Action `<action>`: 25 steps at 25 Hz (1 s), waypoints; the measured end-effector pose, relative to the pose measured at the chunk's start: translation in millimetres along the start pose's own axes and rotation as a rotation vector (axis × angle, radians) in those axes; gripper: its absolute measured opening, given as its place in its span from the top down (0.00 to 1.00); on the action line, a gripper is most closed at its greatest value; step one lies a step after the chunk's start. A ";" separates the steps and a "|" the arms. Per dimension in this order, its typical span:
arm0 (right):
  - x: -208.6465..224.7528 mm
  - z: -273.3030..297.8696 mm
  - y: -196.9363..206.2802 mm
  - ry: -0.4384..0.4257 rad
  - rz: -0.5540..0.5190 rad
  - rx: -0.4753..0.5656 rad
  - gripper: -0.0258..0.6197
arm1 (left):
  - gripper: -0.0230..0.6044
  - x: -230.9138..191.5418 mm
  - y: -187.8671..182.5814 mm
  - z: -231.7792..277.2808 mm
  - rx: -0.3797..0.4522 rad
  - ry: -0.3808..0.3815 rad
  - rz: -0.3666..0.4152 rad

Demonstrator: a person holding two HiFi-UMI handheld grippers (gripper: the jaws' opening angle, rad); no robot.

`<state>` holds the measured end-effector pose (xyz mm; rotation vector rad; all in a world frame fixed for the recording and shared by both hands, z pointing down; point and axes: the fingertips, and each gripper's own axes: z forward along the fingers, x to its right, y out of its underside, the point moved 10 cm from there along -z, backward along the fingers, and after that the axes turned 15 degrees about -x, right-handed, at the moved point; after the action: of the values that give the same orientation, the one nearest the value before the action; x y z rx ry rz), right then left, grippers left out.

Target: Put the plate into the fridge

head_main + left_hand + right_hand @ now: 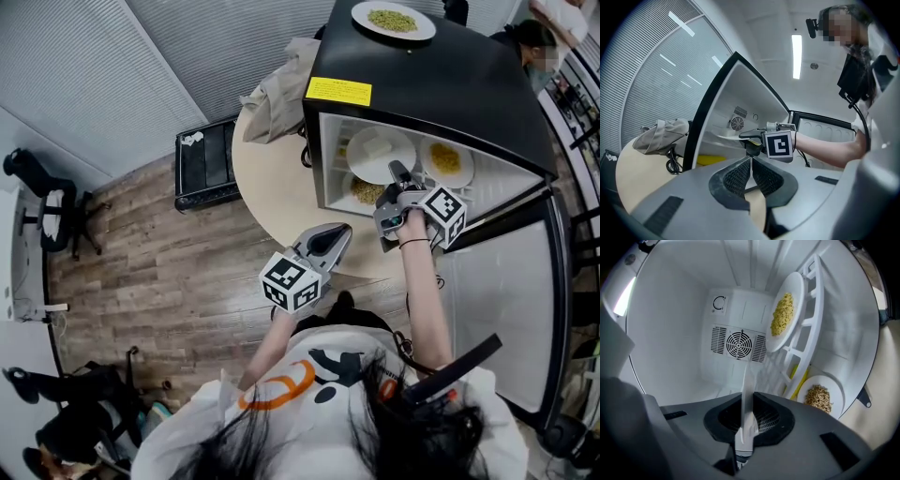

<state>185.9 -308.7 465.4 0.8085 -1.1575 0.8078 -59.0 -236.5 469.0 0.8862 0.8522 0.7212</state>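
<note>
A white plate (375,155) with a pale piece of food on it lies inside the open black fridge (441,84). My right gripper (399,176) reaches into the fridge and is shut on this plate's near rim. In the right gripper view the plate (749,380) shows edge-on as a thin white strip pinched in the right gripper (746,401). From the left gripper view, the plate (726,136) is level on a shelf. My left gripper (336,234) hangs in front of the fridge, shut with nothing in it (751,161).
Also in the fridge are a plate of yellow food (785,312) on the white rack and a plate of brown food (818,397) below it. A plate of green food (393,20) sits on the fridge top. The fridge door (506,281) stands open at right. A beige bag (279,89) lies on the round table (272,192).
</note>
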 end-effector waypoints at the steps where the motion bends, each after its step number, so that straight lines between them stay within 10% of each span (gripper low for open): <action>1: -0.5 1.9 -1.2 0.007 -0.001 0.001 0.91 | 0.95 -1.0 0.0 0.6 -0.002 -0.001 -0.002; 13: -10.2 10.8 -7.8 0.092 -0.080 0.059 0.90 | 0.95 -6.7 1.8 1.2 -0.010 -0.013 -0.013; 25: -41.2 23.4 0.3 0.339 -0.665 -0.050 0.54 | 0.95 -8.4 2.0 1.4 -0.015 -0.026 -0.006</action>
<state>166.7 -333.9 430.1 0.9002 -0.5450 0.3367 -62.2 -242.9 473.9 0.8779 0.8247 0.7085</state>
